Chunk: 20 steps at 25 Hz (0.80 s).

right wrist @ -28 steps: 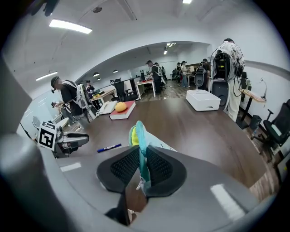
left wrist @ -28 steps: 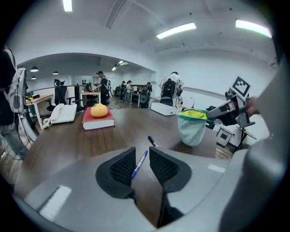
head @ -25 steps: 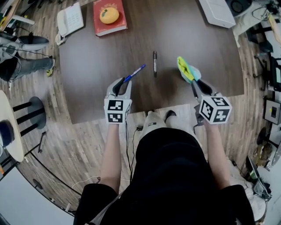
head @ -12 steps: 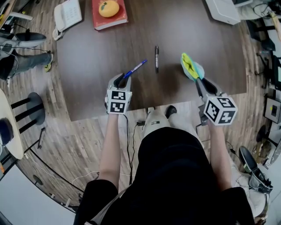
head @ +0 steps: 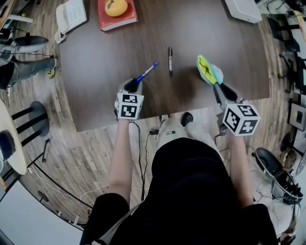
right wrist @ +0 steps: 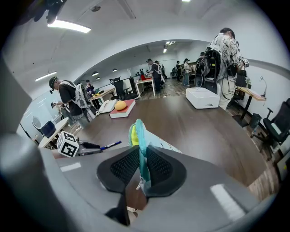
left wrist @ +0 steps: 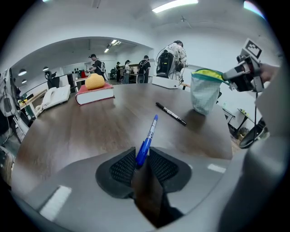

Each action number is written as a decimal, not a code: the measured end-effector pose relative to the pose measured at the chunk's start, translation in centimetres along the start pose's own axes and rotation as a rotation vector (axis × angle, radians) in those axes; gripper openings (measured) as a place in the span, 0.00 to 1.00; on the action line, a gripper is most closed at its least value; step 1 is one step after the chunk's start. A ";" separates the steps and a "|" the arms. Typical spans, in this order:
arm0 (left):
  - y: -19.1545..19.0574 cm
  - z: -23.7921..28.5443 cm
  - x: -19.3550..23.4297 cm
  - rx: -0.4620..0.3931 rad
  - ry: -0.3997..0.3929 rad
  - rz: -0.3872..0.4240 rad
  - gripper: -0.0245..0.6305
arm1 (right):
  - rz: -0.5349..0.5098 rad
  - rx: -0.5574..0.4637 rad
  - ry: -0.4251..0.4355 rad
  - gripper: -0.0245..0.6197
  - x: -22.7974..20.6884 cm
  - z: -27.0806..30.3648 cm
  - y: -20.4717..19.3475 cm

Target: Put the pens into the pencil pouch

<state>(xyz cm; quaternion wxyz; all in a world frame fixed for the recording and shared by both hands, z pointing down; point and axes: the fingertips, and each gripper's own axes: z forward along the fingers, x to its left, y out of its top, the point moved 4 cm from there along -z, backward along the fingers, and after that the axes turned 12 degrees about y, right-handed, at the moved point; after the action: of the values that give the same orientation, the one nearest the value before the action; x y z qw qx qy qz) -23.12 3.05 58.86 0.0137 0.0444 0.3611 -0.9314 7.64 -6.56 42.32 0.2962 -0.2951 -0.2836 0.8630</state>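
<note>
My left gripper (head: 132, 86) (left wrist: 141, 166) is shut on a blue pen (head: 146, 72) (left wrist: 147, 142), which sticks out forward and up from between the jaws over the near part of the brown table (head: 105, 62). A black pen (head: 169, 61) (left wrist: 171, 113) lies on the table further out, between the two grippers. My right gripper (head: 217, 88) (right wrist: 140, 170) is shut on the rim of a teal pencil pouch (head: 209, 72) (right wrist: 138, 140) with a yellow-green lining; the pouch (left wrist: 204, 90) hangs open-mouthed above the table's right side.
A red book (head: 116, 13) with an orange fruit (head: 117, 6) on it and a white telephone (head: 71, 18) sit at the far left of the table. A white box (head: 244, 9) lies far right. Several people stand at desks behind, and a black stool (head: 36, 122) is left of the table.
The left gripper has come down toward the table with the blue pen, still held. The right gripper and pouch have kept still.
</note>
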 end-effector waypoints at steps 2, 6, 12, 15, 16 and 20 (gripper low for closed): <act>-0.1 0.1 -0.1 0.001 -0.003 0.012 0.18 | 0.000 -0.001 0.000 0.13 0.0 0.0 -0.1; -0.2 0.3 -0.3 -0.001 -0.010 0.037 0.15 | 0.001 -0.001 -0.002 0.13 0.1 0.1 -0.3; -0.4 -0.1 -0.6 -0.003 -0.013 0.064 0.13 | -0.001 -0.005 0.000 0.13 0.4 -0.2 -0.6; -0.3 -0.2 -0.7 0.002 -0.016 0.082 0.13 | -0.001 -0.006 0.000 0.13 0.4 -0.3 -0.6; -0.3 -0.2 -0.8 0.002 -0.017 0.086 0.13 | -0.001 -0.007 0.000 0.13 0.5 -0.2 -0.6; -0.4 -0.5 -1.1 -0.010 -0.017 0.096 0.12 | -0.001 -0.012 0.000 0.13 0.3 -0.3 -0.8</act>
<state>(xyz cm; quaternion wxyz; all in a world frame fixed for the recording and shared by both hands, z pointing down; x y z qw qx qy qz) -22.03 3.65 58.88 0.0617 0.0540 0.3631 -0.9281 7.87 -5.74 42.52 0.2950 -0.2968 -0.2888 0.8611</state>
